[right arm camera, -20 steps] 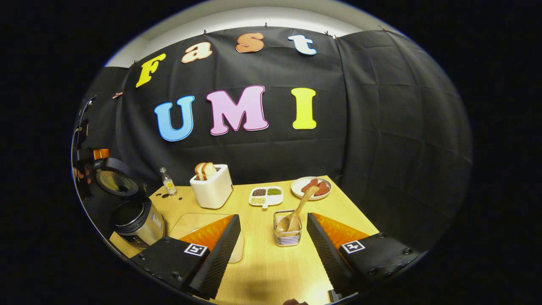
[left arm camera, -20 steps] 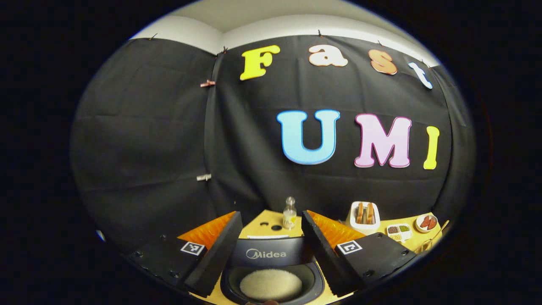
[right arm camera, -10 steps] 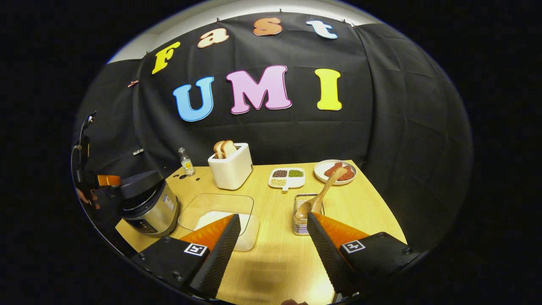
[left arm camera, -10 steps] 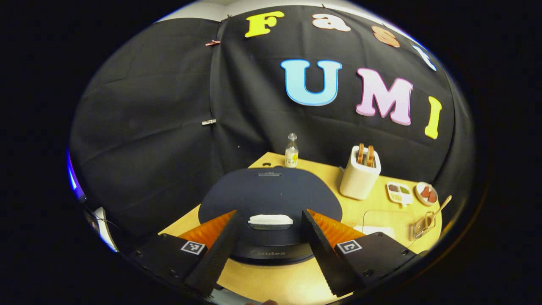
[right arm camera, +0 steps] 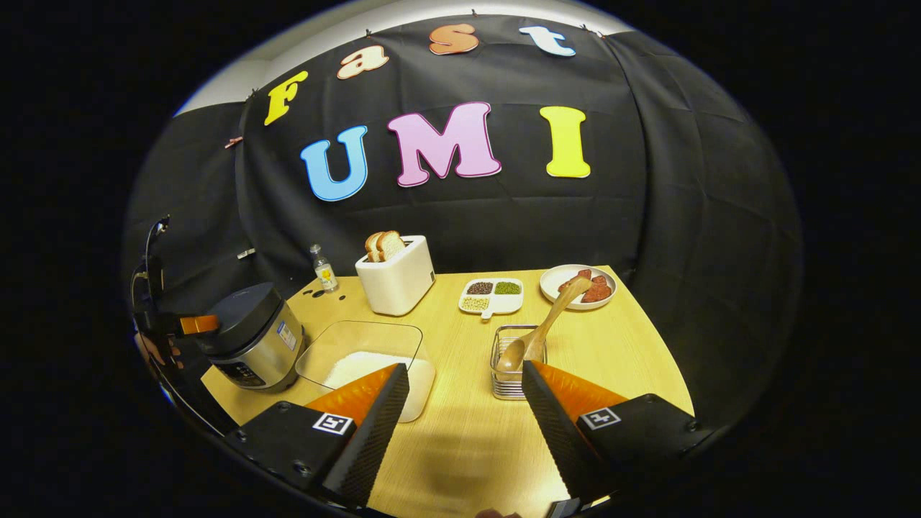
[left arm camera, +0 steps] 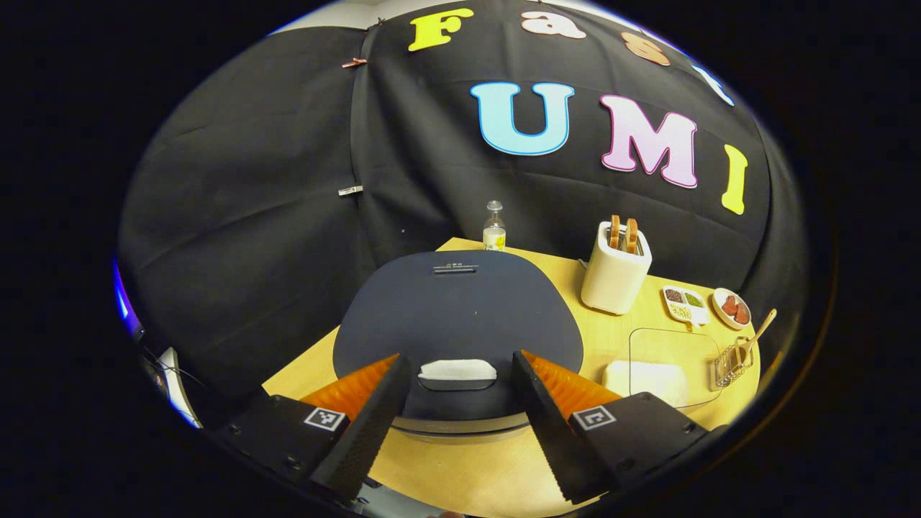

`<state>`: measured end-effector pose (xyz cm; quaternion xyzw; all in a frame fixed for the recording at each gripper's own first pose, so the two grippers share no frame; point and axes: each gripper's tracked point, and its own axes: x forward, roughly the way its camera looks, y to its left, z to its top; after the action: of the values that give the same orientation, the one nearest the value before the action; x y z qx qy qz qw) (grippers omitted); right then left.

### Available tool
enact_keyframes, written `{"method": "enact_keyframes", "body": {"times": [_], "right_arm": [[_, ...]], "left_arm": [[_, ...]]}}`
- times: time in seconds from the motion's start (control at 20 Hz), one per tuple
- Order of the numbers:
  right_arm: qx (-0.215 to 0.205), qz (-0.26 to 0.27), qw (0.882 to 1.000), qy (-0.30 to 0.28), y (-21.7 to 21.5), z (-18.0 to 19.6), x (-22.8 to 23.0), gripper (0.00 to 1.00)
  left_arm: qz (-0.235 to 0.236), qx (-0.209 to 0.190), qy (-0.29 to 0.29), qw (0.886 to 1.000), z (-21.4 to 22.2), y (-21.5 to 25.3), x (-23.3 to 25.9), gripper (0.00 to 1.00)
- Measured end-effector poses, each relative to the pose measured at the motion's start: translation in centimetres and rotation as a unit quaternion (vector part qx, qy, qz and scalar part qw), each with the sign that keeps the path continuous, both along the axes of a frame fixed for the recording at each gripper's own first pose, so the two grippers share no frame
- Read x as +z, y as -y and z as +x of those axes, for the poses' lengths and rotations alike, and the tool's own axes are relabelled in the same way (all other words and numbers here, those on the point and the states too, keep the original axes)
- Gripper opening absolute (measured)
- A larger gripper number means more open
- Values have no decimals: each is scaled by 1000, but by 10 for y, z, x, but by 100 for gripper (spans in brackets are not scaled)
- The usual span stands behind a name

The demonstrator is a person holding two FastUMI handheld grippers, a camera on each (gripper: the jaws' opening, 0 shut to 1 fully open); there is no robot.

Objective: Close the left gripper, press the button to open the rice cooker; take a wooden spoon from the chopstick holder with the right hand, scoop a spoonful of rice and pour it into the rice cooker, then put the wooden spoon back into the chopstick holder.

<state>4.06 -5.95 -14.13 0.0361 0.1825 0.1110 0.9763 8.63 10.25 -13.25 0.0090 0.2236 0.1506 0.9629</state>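
Since a second ago your left tongs [left arm camera: 455, 403] have dropped from looking down over the open pot of rice to sitting low before the rice cooker [left arm camera: 457, 327], whose dark lid is now shut; your right tongs [right arm camera: 464, 414] have pulled back a little, so more of the desk [right arm camera: 611, 352] shows.

The desk is pale wood and carries everything. In the left gripper view the rice cooker is the biggest thing, its lid spreading just ahead of your left tongs, with the pale release button [left arm camera: 457, 370] at the lid's near edge lying between the two fingers. Those tongs stand wide apart and touch nothing. In the right gripper view you see the same cooker [right arm camera: 253, 338] at the desk's left end, with the left tongs [right arm camera: 196, 324] and the hand holding them just beside its lid.

Next comes the clear rice container [right arm camera: 367, 360], a heap of white rice inside, near the cooker. Behind it stands the white toaster [right arm camera: 397, 275] with two slices of bread upright in it. Your right tongs hang open over the near desk, empty.

Just beyond the right finger sits the wire chopstick holder [right arm camera: 512, 370], and the wooden spoon [right arm camera: 550, 324] leans in it, bowl down, handle tilted toward the far right. Behind are a plate of red slices [right arm camera: 579, 286], a small divided dish of grains [right arm camera: 493, 295] and a small glass bottle [right arm camera: 324, 269].
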Motion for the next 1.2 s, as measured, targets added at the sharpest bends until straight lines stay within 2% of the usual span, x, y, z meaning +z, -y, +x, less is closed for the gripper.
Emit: {"method": "enact_keyframes", "body": {"times": [0.2, 0.35, 0.4, 0.5, 0.6, 0.7, 0.8, 1.0, 1.1, 1.2], "right_arm": [[5, -20, 1000, 10, 6, 4, -10, 99], [-18, -4, 999, 35, 4, 0, 15, 98], [-23, -3, 999, 50, 3, -2, 27, 98], [-32, -18, 996, 79, 3, -9, 51, 98], [-37, -34, 993, 107, 0, -24, 76, 99], [-45, -40, 987, 149, -3, -41, 108, 99], [-55, -42, 983, 169, -5, -59, 124, 98], [-79, -36, 985, 149, -10, -91, 115, 98], [-102, -36, 983, 151, -8, -98, 110, 99], [-106, -38, 983, 146, -13, -101, 102, 98]], "left_arm": [[16, -8, 9, 1000, 0, 1, 4, 100], [28, -34, 33, 998, -6, 15, 16, 99], [46, -53, 56, 996, -10, 25, 30, 95], [84, -93, 114, 986, -17, 46, 68, 95], [90, -135, 160, 974, -34, 77, 103, 93], [89, -173, 197, 961, -55, 107, 126, 94], [79, -195, 215, 954, -79, 125, 135, 94], [42, -223, 224, 948, -117, 153, 136, 95], [28, -222, 221, 949, -130, 152, 126, 94], [6, -216, 213, 953, -137, 148, 115, 94]]}}
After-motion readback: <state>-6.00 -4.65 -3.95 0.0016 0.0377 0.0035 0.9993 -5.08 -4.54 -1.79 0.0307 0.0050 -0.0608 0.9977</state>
